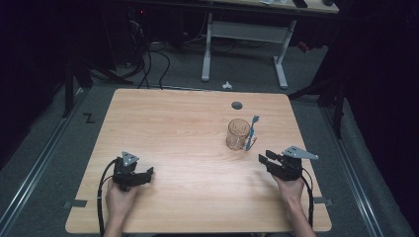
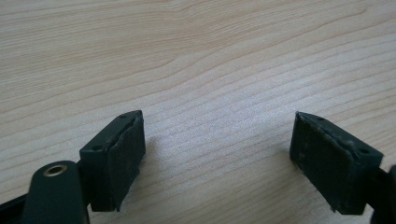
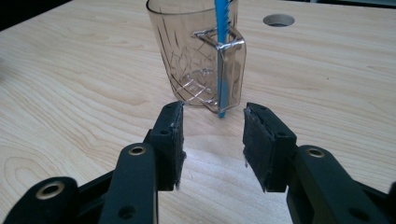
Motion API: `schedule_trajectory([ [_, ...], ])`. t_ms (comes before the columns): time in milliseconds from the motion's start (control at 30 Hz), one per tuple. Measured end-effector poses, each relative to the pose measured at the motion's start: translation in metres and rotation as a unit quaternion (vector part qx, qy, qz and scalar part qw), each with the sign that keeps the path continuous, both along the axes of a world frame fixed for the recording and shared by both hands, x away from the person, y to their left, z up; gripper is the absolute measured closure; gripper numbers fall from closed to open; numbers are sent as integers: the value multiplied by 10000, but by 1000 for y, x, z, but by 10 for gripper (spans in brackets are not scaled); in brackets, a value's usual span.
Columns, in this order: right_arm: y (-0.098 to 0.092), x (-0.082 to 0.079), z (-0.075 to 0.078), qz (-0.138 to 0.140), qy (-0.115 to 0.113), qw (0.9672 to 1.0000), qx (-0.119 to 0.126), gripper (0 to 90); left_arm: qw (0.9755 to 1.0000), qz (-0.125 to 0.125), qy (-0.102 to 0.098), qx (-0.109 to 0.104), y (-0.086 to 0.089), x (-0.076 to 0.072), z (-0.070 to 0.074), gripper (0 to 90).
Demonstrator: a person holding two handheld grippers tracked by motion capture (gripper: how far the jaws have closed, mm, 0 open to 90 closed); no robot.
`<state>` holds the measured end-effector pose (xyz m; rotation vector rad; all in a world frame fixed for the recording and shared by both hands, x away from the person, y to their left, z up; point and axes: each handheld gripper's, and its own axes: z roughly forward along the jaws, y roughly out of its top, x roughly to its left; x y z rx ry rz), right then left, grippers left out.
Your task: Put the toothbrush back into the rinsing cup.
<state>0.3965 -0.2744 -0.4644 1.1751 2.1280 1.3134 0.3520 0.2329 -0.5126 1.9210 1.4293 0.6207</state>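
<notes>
Pale wood grain runs across the table [image 1: 197, 143], and on it, toward two o'clock from the middle, stands a clear cut-pattern cup [image 1: 238, 134] with a handle. A blue toothbrush [image 1: 252, 131] stands upright at the cup's three o'clock side, threaded through the handle, its head up and its lower end on the table. Beyond the cup, at twelve o'clock from it, we see a round dark hole [image 1: 237, 105] in the tabletop.

We hold the right gripper [image 1: 265, 158] near the table's five o'clock corner, pointing toward ten o'clock at the cup. In the right gripper view [image 3: 212, 140] its fingers [image 3: 170, 140] stand about half open with only bare wood between them; the cup [image 3: 196, 51] sits just ahead at twelve o'clock, apart from the pads, and the toothbrush [image 3: 222, 70] runs down through the handle just beyond the gap.

We hold the left gripper [image 1: 148, 173] near seven o'clock, well apart from the cup, pointing toward three o'clock. In the left gripper view [image 2: 217, 154] its fingers [image 2: 123, 158] are spread wide over bare table, gripping nothing.
</notes>
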Motion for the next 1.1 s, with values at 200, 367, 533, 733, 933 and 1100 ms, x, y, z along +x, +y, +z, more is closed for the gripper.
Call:
schedule_trajectory([
  [200, 5, 2, -4, 7, 12, 9999, -103, 583, 10000, 1, -1, -1, 0, 0, 0, 187],
  [367, 7, 4, -8, 17, 41, 9998, -183, 583, 10000, 1, 0, -1, 0, 0, 0, 187],
  [533, 10, 6, -12, 37, 84, 9997, -232, 582, 10000, 1, 0, -1, 0, 0, 0, 187],
  [733, 14, 9, -17, 70, 162, 9994, -282, 578, 10000, 2, -1, -1, 0, 0, 0, 187],
  [933, 18, 11, -23, 82, 224, 9991, -340, 577, 10000, 2, -1, -2, 0, 0, 0, 187],
  [1100, 20, 13, -25, 70, 245, 9989, -394, 577, 10000, 2, -1, -2, 0, 0, 0, 187],
])
